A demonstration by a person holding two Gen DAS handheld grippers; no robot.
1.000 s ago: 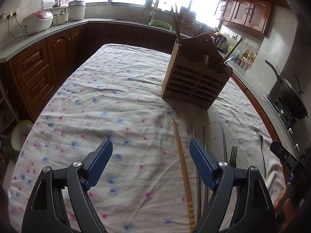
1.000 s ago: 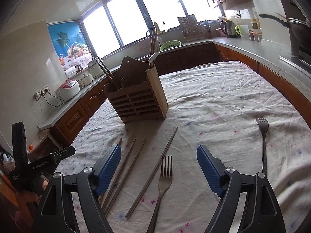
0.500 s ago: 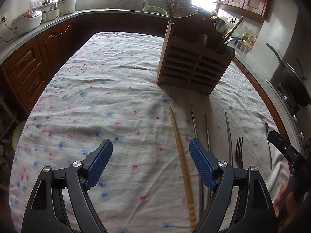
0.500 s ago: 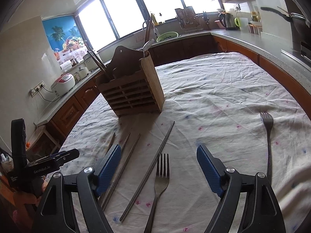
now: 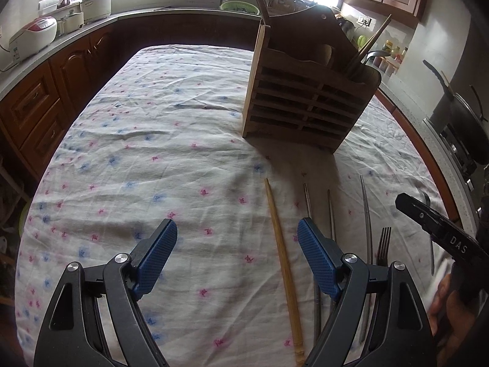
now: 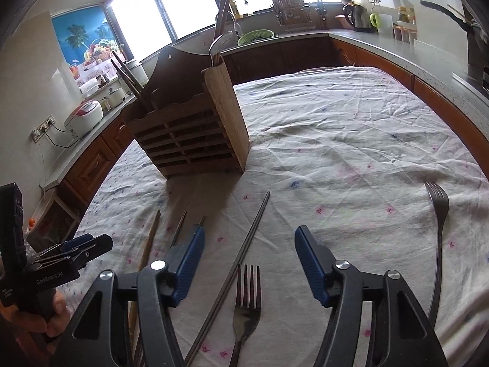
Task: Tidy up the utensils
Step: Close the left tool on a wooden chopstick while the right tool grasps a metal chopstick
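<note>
A wooden utensil holder stands on the flowered tablecloth, with chopsticks and a ladle in it. In front of it lie a bamboo chopstick, metal chopsticks and a fork. A second fork lies to the right. My left gripper is open and empty, low over the cloth, with the bamboo chopstick between its fingers. My right gripper is open and empty above the fork and one metal chopstick.
The tablecloth covers the whole table. Brown cabinets and grey counters ring it, with rice cookers on the left, a green colander at the sink and a wok on the stove at the right.
Both grippers have moved forward toward the holder, which now looks larger and nearer. The utensils on the cloth have not moved. Both grippers stay open.
</note>
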